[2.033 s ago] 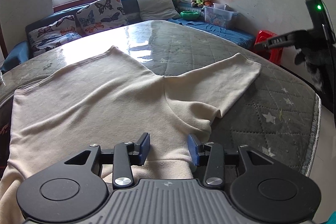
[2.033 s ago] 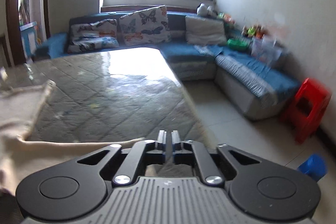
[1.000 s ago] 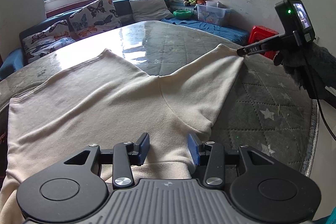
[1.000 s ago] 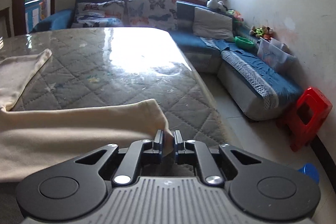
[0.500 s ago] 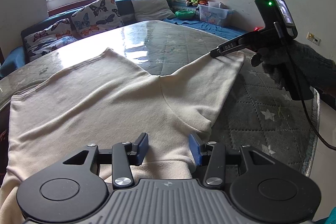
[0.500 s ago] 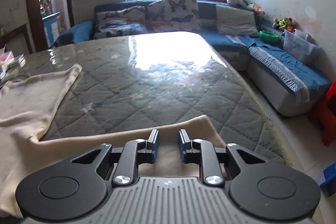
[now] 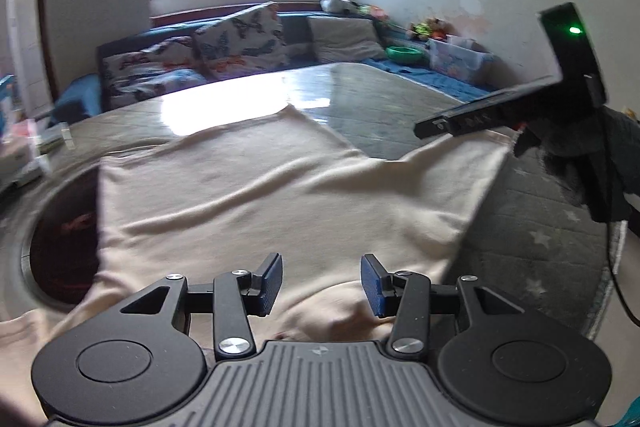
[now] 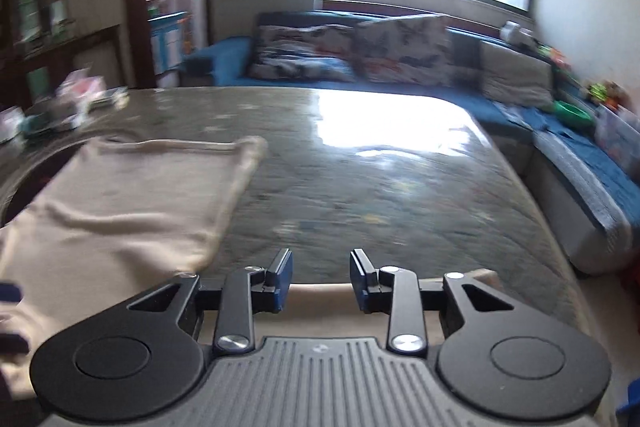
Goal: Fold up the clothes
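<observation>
1. My left claw (image 7: 321, 281) is released, its blue pads apart over the near edge of the cream shirt (image 7: 280, 195).
2. The shirt lies spread on the grey quilted bench (image 7: 540, 247), one sleeve reaching toward the right edge.
3. My right claw (image 8: 321, 277) is released too, gripping nothing, with a strip of cream cloth just under its fingers.
4. From the left wrist view, my right claw hovers above that sleeve's end.

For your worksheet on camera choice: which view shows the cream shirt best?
The left wrist view: the shirt lies spread across the table, both sleeves visible. The right wrist view shows only one sleeve and a strip of cloth.
</observation>
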